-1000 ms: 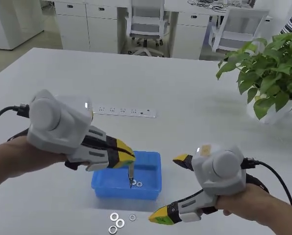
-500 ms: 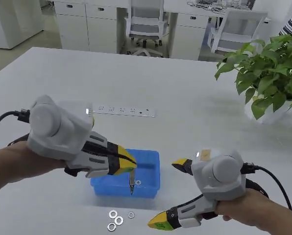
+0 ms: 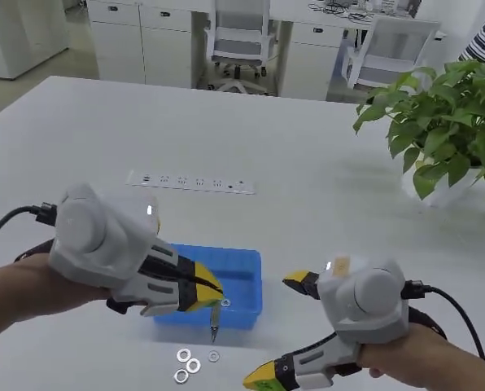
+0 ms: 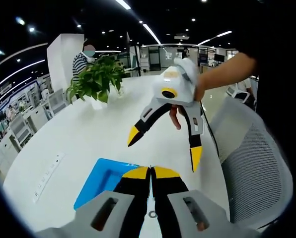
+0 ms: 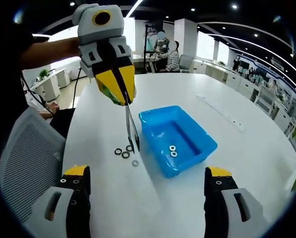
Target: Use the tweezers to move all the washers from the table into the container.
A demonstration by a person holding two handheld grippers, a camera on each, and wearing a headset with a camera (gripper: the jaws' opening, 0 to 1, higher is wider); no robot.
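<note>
My left gripper [image 3: 208, 287] is shut on slim metal tweezers [image 3: 214, 326] that point down just in front of the blue container's near wall [image 3: 173, 314]. Three washers [image 3: 190, 366] lie on the white table just below and left of the tweezer tips. Two washers [image 5: 172, 150] lie inside the blue container [image 5: 165, 129]. In the right gripper view the tweezers [image 5: 130, 126] hang from the left gripper [image 5: 122, 99] with their tips right by the loose washers [image 5: 124, 151]. My right gripper [image 3: 277, 330] is open and empty to the right of the container.
A white power strip [image 3: 190, 182] lies beyond the container. A potted plant [image 3: 446, 122] stands at the table's right side. Office chairs [image 3: 238, 32] and desks are behind the table. Cables trail from both grippers.
My left gripper has drawn the tweezers back out of the container, towards me and down, so their tips now hang in front of its near wall, close to the loose washers. The right gripper stays open.
</note>
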